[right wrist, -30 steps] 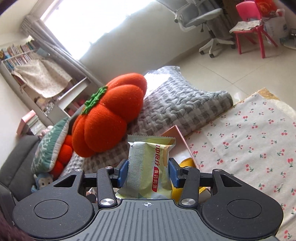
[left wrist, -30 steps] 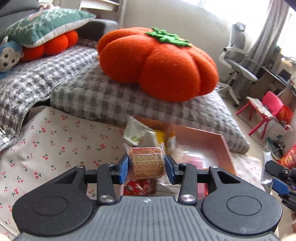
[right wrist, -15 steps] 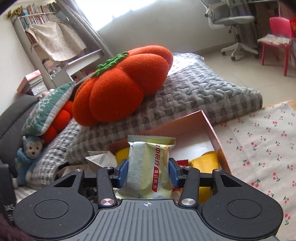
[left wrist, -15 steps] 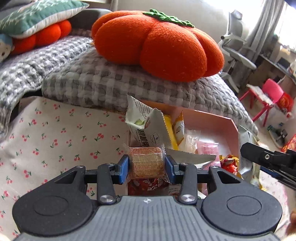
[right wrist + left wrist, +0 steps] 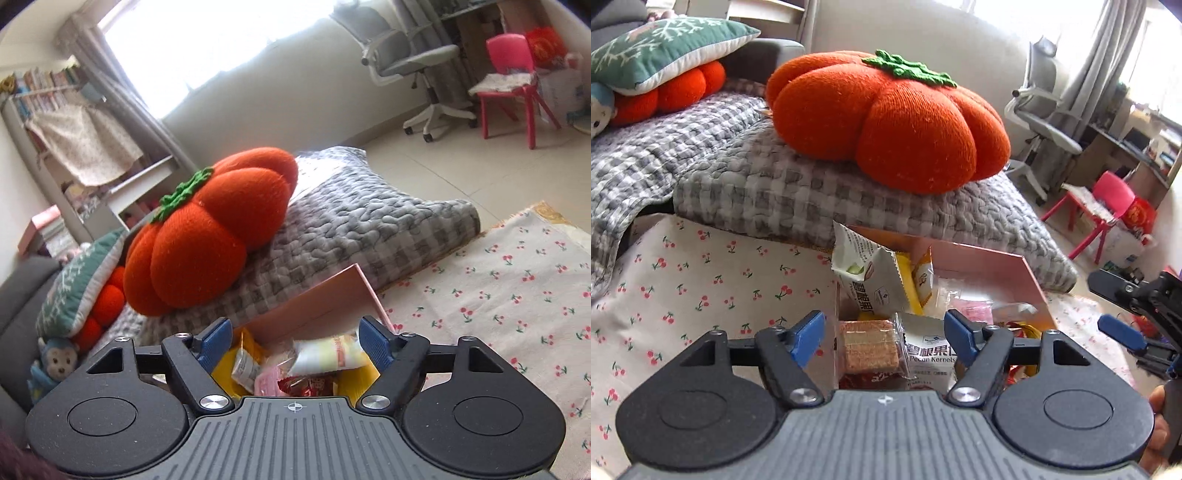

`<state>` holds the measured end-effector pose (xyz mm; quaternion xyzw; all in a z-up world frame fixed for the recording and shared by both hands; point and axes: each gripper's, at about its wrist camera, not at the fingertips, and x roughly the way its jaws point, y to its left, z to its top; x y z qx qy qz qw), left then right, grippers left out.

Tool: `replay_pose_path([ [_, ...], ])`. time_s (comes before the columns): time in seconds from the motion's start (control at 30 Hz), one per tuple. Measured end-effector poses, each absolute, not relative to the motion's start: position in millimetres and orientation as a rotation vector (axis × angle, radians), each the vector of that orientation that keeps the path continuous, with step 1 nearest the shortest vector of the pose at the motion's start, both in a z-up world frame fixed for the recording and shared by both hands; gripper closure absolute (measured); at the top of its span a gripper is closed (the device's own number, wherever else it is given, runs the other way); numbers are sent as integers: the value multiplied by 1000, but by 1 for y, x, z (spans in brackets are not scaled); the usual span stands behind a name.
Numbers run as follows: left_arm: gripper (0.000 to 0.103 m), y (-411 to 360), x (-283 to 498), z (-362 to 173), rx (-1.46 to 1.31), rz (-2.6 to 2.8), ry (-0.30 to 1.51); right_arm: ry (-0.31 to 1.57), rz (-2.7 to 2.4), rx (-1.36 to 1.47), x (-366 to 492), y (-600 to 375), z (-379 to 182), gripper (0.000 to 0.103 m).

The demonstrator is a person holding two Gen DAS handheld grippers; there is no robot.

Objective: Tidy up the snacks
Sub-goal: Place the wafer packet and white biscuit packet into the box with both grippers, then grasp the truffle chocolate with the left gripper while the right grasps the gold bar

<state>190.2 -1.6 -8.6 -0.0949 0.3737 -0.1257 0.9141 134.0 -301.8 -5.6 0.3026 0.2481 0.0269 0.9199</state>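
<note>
Between spread left tongs (image 5: 884, 332), brown snack (image 5: 870, 346) lies in box (image 5: 1030, 280).

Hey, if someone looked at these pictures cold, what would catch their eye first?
The big orange knitted pumpkin cushion on the grey checked quilt dominates both views. Below it, the pink cardboard box crammed with snack packets sits on cherry-print cloth, with both open tools, left tool and right tool, over it.

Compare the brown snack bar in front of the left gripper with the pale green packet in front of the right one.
The brown snack bar is a squarish block in clear wrap with a grainy surface; the pale green packet is an opaque, puffy pouch with an orange-red stripe. The bar sits among pecan packets at one end of the pink box; the packet lies on sweets at the other. Both lie loose in the box, gripped by neither open gripper.
</note>
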Motion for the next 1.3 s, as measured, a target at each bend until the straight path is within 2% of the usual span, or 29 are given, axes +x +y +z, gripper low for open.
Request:
replay_pose_path([
  [0.2,32,9,177,-8,-206,-208,791,553,56,625,109,-309,7,26],
  [0.37,29,7,158,-14,-144,-151,846,652,64,440,87,-285,11,23],
  [0.57,25,10,125,-38,-172,-150,956,773,80,388,68,-272,-6,23],
  [0.7,25,3,119,-42,-141,-160,983,835,34,313,54,-266,-17,23],
  [0.8,21,-7,120,-43,-119,-183,992,856,31,332,57,-268,-24,23],
  [1.2,21,-16,119,-65,-135,-196,1092,943,55,222,75,-241,-44,23],
  [1.3,26,-19,119,-69,-118,-193,1105,947,52,208,77,-238,-45,23],
])
